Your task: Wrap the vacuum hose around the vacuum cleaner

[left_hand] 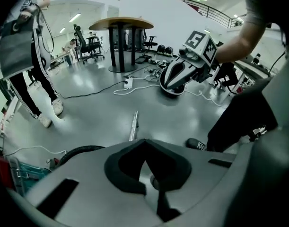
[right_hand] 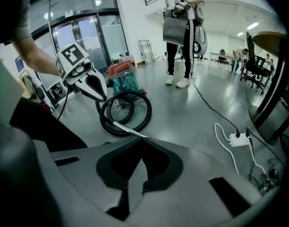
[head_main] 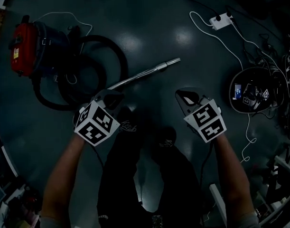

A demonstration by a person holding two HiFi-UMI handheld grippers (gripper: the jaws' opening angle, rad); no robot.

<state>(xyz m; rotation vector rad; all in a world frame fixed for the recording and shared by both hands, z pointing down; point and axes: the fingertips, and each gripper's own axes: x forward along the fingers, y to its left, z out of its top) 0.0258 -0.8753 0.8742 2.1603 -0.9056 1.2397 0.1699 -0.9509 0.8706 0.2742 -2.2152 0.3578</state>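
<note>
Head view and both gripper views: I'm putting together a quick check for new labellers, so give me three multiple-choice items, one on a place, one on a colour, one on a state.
1. Where in the head view does the vacuum cleaner sit?
A. upper left
B. lower right
C. between the person's shoes

2. What colour is its top?
A. yellow
B. red
C. white

3. How do the left gripper and the right gripper stand?
A. both wide open
B. left shut on the hose
C. both shut, nothing held

Answers:
1 A: it sits in the upper left corner, beyond the left gripper.
2 B: the top shows plainly red.
3 C: each gripper view shows its jaws together with nothing between them.
</note>
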